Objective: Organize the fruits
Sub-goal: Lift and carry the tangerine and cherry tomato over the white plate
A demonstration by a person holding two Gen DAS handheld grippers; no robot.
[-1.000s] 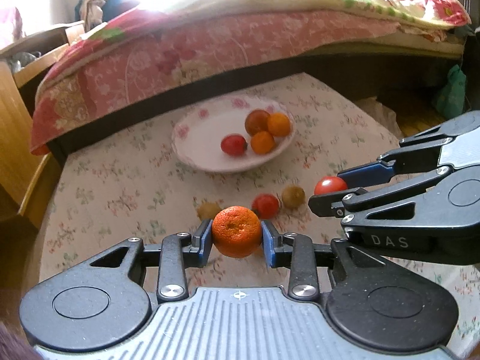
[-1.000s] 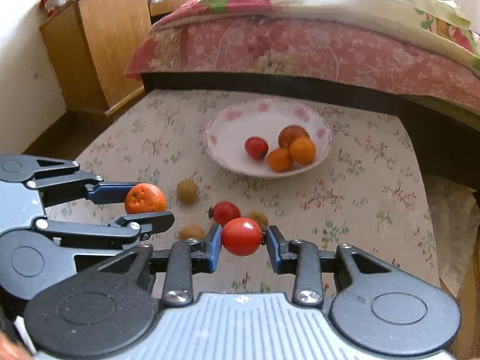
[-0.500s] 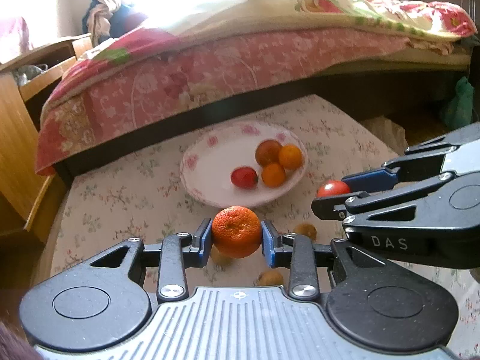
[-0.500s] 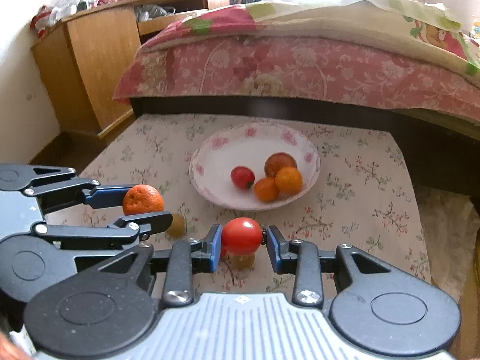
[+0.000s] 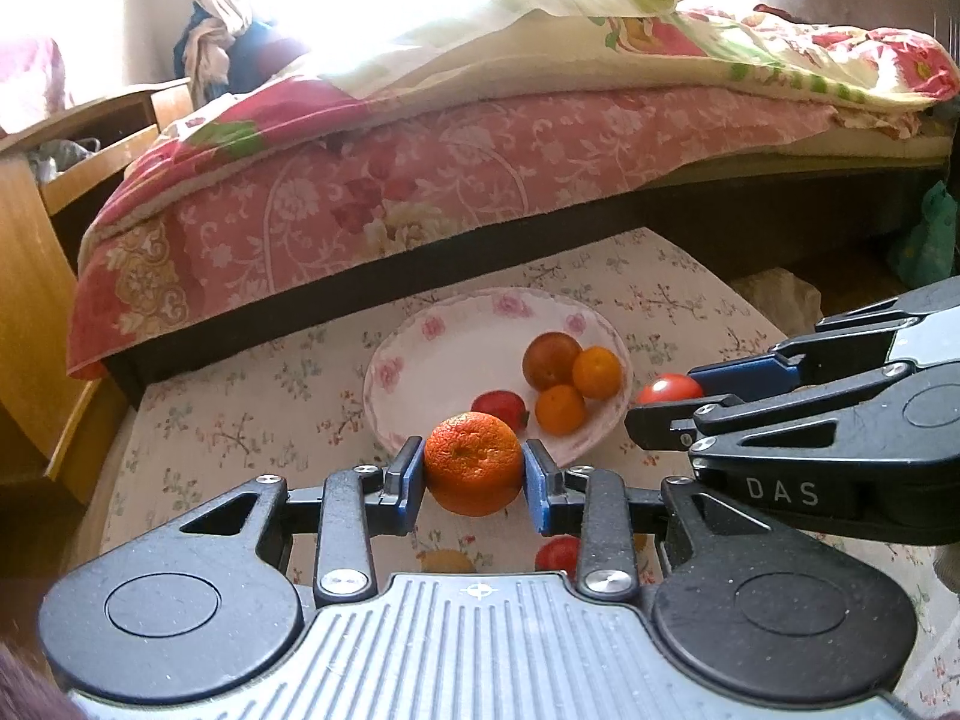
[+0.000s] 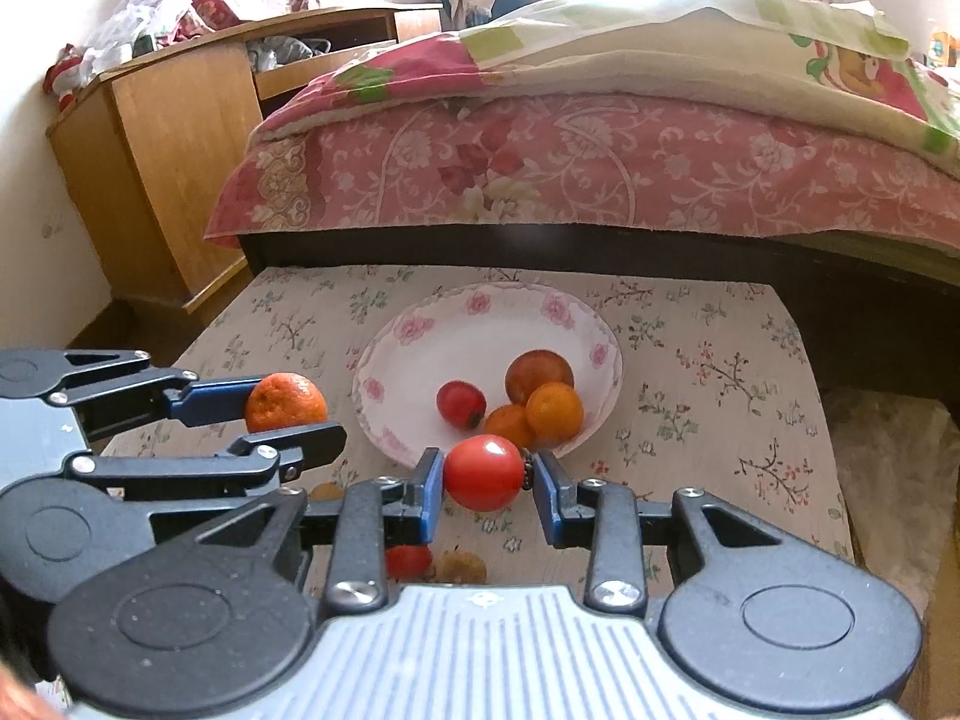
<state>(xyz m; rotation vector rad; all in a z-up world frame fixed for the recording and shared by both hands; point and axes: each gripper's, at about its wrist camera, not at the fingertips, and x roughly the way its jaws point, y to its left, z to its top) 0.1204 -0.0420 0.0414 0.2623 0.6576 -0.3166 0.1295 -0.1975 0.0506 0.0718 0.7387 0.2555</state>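
- the left claw (image 5: pixel 474 477) was closed on an orange tangerine (image 5: pixel 473 463), its blue pads pressed to the fruit's two sides, held above the bench (image 5: pixel 240 414) just short of the plate's near rim.
- the right claw (image 6: pixel 487 485) was clamped on a red tomato (image 6: pixel 483 473), also in the air near the plate's front edge; in the left wrist view this tomato (image 5: pixel 668 389) showed at 3 o'clock of the plate.
- from the right wrist view the left claw (image 6: pixel 282 417) and its tangerine (image 6: pixel 285 402) sat at about 9 o'clock of the plate, just beside its rim.
- the white plate (image 6: pixel 414 324) with pink flowers lay mid-bench on the floral cloth, holding four fruits.
- in the plate, a small red tomato (image 6: pixel 461 404) lay at centre, with a dark orange fruit (image 6: pixel 538 375) and two smaller oranges (image 6: pixel 555 412) touching each other toward 4 o'clock.
- on the bench under the claws, a red fruit (image 6: pixel 409 561) and a yellow-brown fruit (image 6: pixel 461 567) lay close together, partly hidden by the right claw's body.
- a bed (image 6: pixel 600 162) with a pink floral cover stood beyond the bench at 12 o'clock, and a wooden cabinet (image 6: pixel 168 138) at 10 o'clock.
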